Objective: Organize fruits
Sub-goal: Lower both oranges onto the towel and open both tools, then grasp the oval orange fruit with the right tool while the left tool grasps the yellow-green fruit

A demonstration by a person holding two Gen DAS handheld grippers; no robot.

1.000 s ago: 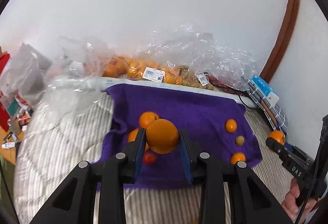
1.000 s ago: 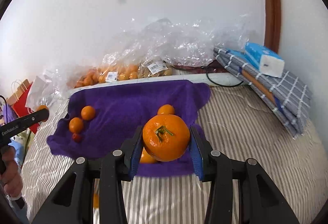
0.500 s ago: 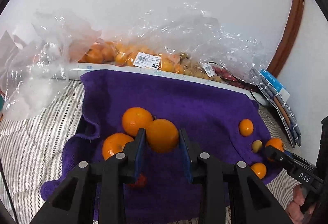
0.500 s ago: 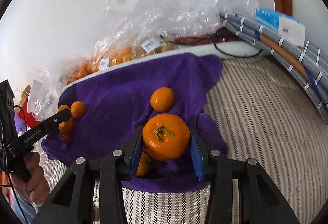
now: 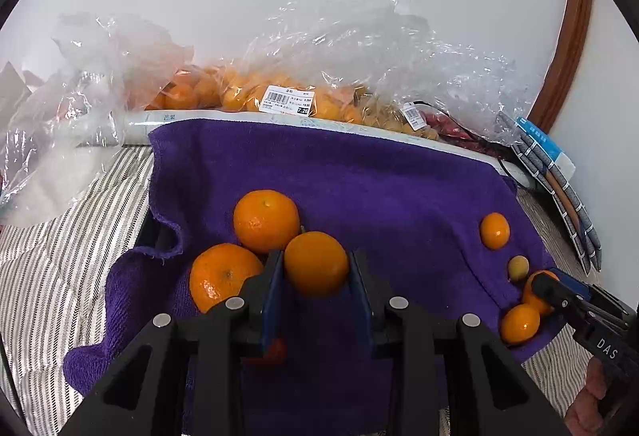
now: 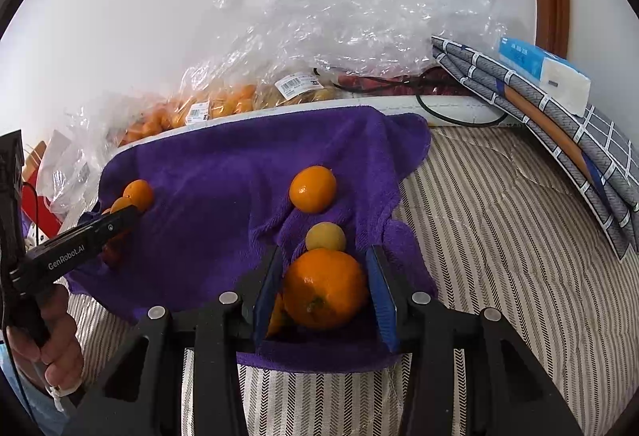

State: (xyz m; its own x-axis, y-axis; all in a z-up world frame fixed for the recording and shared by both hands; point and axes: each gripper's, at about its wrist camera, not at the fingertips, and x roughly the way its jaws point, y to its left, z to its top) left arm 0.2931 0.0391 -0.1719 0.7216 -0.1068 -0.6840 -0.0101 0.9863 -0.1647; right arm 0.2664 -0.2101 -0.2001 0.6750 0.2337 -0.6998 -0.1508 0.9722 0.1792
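- I've got a mandarin (image 5: 316, 263) pinched in my left claw (image 5: 316, 276), pads tight on both sides of it, low over the purple towel (image 5: 359, 196) next to two loose mandarins (image 5: 266, 221) already grouped there.
- My right claw (image 6: 325, 292) has a bigger mandarin (image 6: 324, 288) between its pads. The left pad looks to be touching, but there seems to be a sliver of gap on the right, so I honestly can't tell if it's gripping or has let go. The fruit sits low on the towel's near right corner.
- Handling guess: these are light, round and a bit squishy, with loose waxy peel. I'd take them across the widest part with gentle pressure; squeeze hard and they bruise, go too loose and they roll out.
- Left view only: a small red fruit (image 5: 271, 352) half hidden under the claw, plus the barcode label on the bagged oranges (image 5: 239, 96).
- Right view only: a little yellowish fruit (image 6: 325, 236) just behind the held one, a small orange (image 6: 312, 188) further back, and another orange fruit (image 6: 275, 316) tucked under the left pad.
- All of it's on a striped bed cover (image 6: 499, 256), plastic bags along the wall, folded checked cloth (image 6: 559, 124) off right.
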